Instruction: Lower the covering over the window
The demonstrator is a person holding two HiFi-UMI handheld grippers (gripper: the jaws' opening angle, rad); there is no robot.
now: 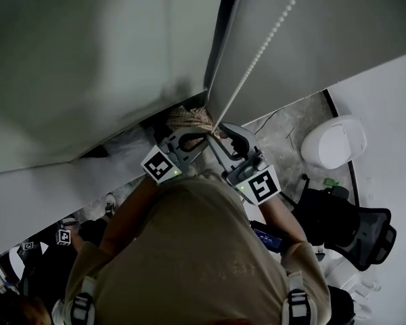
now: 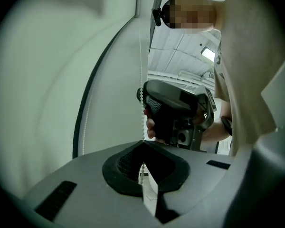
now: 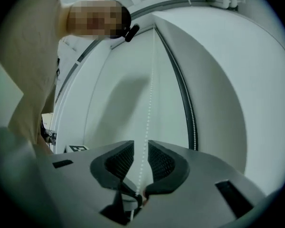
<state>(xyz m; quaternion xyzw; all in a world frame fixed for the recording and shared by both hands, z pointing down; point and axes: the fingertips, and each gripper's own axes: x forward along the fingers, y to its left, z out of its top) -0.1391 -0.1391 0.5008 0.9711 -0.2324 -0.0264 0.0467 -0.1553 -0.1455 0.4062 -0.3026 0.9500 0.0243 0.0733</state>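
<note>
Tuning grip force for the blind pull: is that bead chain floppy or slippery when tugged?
Likely floppy: the bead chain is a thin string of beads hanging straight. Slip seems unlikely: the left gripper is shut on it, and beads should catch on the ribbed pads. Loose between the right gripper's open jaws, it may swing.

The bead chain (image 1: 257,59) runs off the head view's top edge; lower down, it is hidden behind the left gripper (image 1: 191,136) and right gripper (image 1: 224,133).

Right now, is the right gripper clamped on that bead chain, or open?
Open. In the right gripper view, the right gripper has its jaws apart, and the bead chain runs through the gap between them without being pinched.
</note>
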